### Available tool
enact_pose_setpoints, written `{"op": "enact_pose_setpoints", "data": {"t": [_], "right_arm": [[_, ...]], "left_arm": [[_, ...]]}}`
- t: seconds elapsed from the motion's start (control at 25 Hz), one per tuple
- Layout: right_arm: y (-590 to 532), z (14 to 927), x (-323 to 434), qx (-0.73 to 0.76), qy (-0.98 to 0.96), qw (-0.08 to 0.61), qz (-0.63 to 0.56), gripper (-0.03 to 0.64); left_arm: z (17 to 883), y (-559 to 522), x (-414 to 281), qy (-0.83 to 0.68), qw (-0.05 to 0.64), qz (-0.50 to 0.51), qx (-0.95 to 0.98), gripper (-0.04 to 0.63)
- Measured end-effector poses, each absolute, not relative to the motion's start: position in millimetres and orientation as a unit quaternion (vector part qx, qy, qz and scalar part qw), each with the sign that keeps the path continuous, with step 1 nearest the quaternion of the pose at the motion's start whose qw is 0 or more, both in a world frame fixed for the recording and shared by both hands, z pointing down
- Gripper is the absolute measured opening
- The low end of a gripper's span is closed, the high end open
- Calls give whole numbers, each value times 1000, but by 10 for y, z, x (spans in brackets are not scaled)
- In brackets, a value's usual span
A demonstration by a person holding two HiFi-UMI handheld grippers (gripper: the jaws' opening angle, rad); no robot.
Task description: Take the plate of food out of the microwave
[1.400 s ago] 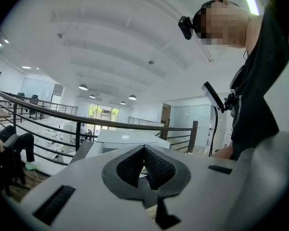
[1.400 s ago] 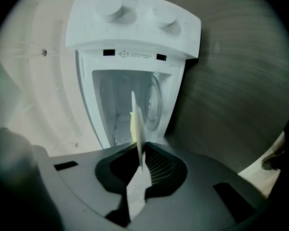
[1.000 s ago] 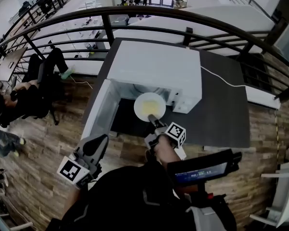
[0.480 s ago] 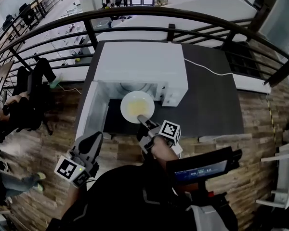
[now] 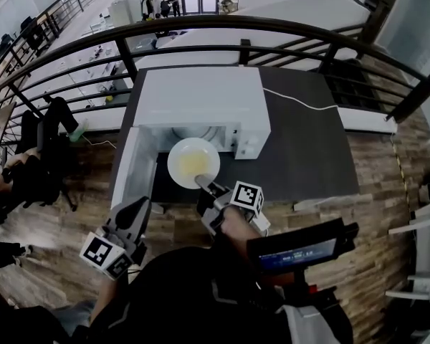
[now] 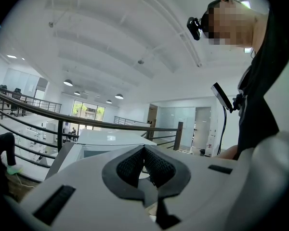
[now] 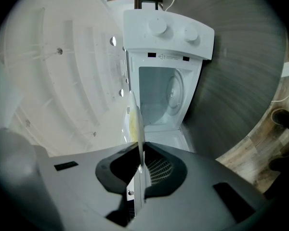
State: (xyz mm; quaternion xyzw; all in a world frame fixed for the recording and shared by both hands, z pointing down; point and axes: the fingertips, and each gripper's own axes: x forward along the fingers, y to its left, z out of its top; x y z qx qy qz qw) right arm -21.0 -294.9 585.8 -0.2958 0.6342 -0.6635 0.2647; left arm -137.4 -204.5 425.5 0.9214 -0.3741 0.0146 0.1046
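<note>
A white plate (image 5: 193, 162) with yellow food hangs just in front of the open mouth of the white microwave (image 5: 201, 95). My right gripper (image 5: 203, 185) is shut on its near rim. In the right gripper view the plate (image 7: 134, 117) shows edge-on between the pads, with the gripper (image 7: 140, 163) clamped on it and the empty cavity (image 7: 164, 97) beyond. My left gripper (image 5: 132, 217) is held low at the left, away from the plate. In its own view the left gripper (image 6: 144, 150) has its pads together with nothing between them.
The microwave door (image 5: 132, 172) stands swung open at the left. The microwave sits on a dark table (image 5: 308, 156) backed by a black railing (image 5: 272, 29). Wooden floor surrounds the table. A person sits in a chair (image 5: 29, 170) at far left.
My right gripper has drawn the plate a little up and out from the microwave's mouth toward me. The left gripper has hardly moved.
</note>
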Motion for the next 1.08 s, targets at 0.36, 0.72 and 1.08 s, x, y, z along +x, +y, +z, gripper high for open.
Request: {"op": "enact_pose_setpoints", "data": {"t": [0.36,0.72,1.08], "right_arm": [[-2875,5706,-279,-289,649,260,-654,21],[-2874,5616,-258,-285,660,254,-647,21],[-2904,5711,-166,-291,663,249,-643,21]], "left_arm": [[4204,-1985,-1352,-363,114,7,925,5],[4229,-2016,-1338,-363,122,11,924,5],[4292,-2044,-1247,-362,121,9,924,5]]}}
